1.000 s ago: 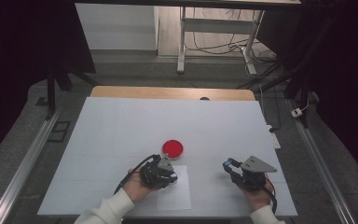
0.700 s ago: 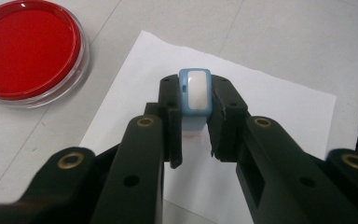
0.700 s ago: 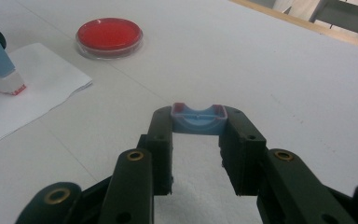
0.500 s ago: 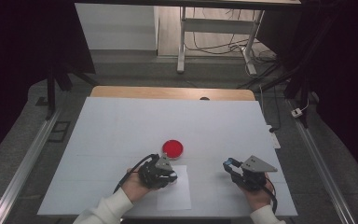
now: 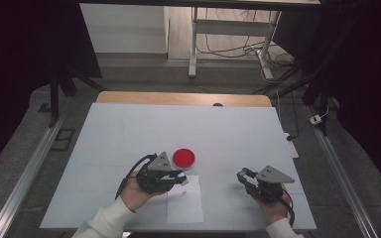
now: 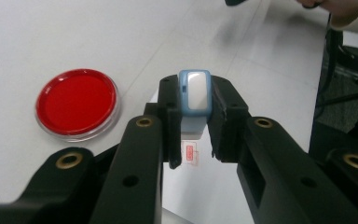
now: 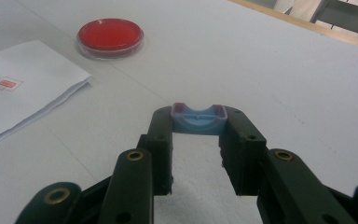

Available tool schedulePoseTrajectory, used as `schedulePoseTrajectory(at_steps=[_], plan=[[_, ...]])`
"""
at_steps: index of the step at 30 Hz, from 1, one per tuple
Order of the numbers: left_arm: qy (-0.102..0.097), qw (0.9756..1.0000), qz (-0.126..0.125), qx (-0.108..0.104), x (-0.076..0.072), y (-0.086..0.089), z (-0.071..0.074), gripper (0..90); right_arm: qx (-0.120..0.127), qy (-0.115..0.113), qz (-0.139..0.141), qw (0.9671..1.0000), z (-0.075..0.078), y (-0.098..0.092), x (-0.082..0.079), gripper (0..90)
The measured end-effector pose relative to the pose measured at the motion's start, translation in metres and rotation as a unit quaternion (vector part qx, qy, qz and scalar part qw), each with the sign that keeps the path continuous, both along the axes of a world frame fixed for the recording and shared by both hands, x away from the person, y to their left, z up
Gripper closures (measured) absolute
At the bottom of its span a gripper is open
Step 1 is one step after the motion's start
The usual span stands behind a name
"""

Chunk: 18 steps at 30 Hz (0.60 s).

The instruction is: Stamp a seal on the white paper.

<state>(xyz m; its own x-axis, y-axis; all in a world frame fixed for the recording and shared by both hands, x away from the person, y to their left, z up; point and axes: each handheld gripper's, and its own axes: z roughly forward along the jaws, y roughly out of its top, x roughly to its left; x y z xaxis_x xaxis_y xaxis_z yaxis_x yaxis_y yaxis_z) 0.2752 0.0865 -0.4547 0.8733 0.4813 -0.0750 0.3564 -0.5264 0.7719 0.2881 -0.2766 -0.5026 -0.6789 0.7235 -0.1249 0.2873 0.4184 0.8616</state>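
My left claw (image 6: 193,123) was clamped on a small blue-and-white stamp (image 6: 195,93), held by its sides with its pale face turned up toward the camera. It hung just above the sheet of paper (image 5: 184,201), and a little red mark (image 6: 190,154) sat on the sheet directly below. My right claw (image 7: 198,140) was clamped on the stamp's blue cap (image 7: 198,119), its hollow side up, parked over bare table (image 5: 238,129) at about three o'clock from the paper, well apart from the left one.

To do this step well, I judged I should keep the stamp level and lift it straight, so the fresh print would not smear, then bring the body and cap together squarely without loosening either grip.

The only container was a shallow round dish (image 5: 184,157) with a clear rim, at about twelve o'clock from the paper and just beside its top edge. Its inside looked evenly red; I could not tell whether that was ink or a pad.
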Motion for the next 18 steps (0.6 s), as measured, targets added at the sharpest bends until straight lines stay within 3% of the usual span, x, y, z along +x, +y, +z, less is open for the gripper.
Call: schedulePoseTrajectory(at_steps=[18], plan=[[0.007,0.9982,0.032,-0.050,0.011,0.011,0.006,75.2,-0.001,0.001,-0.002,1.0000,-0.001,-0.001,0.000,65.5]])
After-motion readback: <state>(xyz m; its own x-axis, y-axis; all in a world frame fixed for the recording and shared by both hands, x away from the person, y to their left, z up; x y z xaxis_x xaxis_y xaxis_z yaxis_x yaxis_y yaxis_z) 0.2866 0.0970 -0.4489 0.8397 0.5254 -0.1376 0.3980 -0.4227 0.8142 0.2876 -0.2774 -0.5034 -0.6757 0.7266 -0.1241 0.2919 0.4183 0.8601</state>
